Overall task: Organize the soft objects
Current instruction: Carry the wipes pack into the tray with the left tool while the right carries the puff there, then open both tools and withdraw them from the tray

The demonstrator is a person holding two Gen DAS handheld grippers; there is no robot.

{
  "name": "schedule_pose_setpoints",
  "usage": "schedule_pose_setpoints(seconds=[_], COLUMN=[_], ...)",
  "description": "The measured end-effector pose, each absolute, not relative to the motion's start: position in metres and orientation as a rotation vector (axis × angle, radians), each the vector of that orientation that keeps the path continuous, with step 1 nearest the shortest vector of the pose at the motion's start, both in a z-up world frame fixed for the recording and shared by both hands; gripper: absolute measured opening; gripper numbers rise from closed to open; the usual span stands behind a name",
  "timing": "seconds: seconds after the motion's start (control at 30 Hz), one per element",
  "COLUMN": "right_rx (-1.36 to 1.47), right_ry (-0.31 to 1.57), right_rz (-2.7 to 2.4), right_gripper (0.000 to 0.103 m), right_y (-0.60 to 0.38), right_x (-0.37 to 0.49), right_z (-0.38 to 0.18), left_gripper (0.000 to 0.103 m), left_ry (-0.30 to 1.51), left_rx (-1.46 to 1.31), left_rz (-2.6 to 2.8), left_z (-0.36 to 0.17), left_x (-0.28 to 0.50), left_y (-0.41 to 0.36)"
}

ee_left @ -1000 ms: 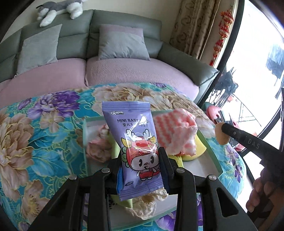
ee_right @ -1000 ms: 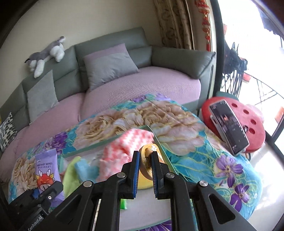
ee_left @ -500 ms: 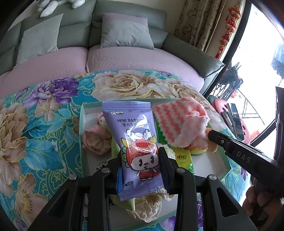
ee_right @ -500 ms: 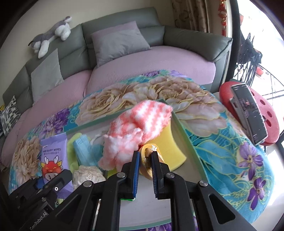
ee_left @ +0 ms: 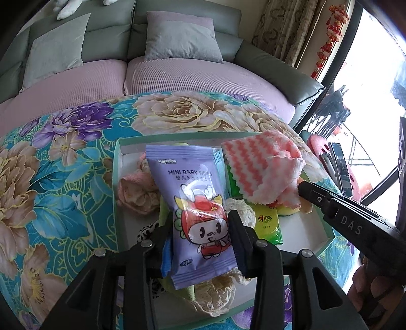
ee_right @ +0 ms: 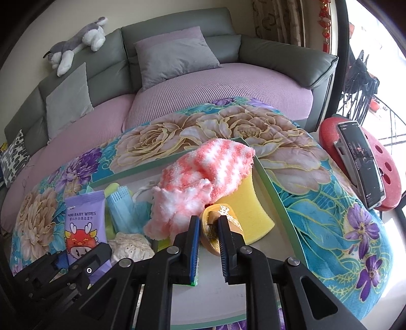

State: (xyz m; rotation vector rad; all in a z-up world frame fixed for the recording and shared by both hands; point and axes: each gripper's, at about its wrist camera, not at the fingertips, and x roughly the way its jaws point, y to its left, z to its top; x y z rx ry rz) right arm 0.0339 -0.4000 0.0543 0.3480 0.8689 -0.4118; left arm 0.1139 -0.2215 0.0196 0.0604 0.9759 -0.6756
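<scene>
Left tool (ee_left: pixel 203 243) loosening around the baby wipes pack (ee_left: pixel 198 203), right tool (ee_right: pixel 206 233) easing off the gold pouch (ee_right: pixel 220 226); could slide onto the worktop.

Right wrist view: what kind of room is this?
Most likely a home living room. A grey sofa with throw cushions curves behind the work area, a plush husky lies on its backrest, and curtains hang by a large window.
</scene>
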Motion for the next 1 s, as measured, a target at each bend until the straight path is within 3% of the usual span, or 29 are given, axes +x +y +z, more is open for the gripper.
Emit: schedule_pose_setpoints(seconds=[0.07, 0.13, 0.3, 0.43, 0.6, 0.67, 0.73, 0.77, 1.0], right_rx=[0.347, 0.343, 0.346, 0.348, 0.348, 0.346, 0.345, 0.343, 0.332], right_ry=[0.872, 0.876, 0.883, 0.887, 0.894, 0.897, 0.897, 0.895, 0.893], right_rz=[-0.409, -0.409, -0.412, -0.418, -0.430, -0.434, -0.439, -0.441, -0.432], right_gripper=[0.018, 0.019, 0.020, 0.022, 0.028, 0.033, 0.050, 0.053, 0.057], right_y=[-0.399, -0.398, -0.399, -0.400, -0.400, -0.400, -0.400, -0.400, -0.397], right_x=[0.034, 0.034, 0.034, 0.034, 0.033, 0.033, 0.033, 0.033, 0.035], right_z=[0.054, 0.055, 0.055, 0.055, 0.055, 0.055, 0.056, 0.057, 0.060], left_gripper=[0.042, 0.050, 0.052, 0.060, 0.060, 0.060, 0.060, 0.061, 0.063], left_ry=[0.974, 0.972, 0.969, 0.965, 0.945, 0.938, 0.935, 0.934, 0.939], left_rx=[0.062, 0.068, 0.068, 0.074, 0.041, 0.021, 0.001, -0.008, -0.046], left_rz=[-0.677, -0.675, -0.668, -0.640, -0.613, -0.589, -0.551, -0.518, -0.353], left_z=[0.022, 0.024, 0.028, 0.034, 0.045, 0.048, 0.049, 0.049, 0.042], left_x=[0.114, 0.113, 0.113, 0.114, 0.118, 0.121, 0.127, 0.130, 0.150], left_y=[-0.221, -0.220, -0.217, -0.210, -0.192, -0.184, -0.173, -0.167, -0.133])
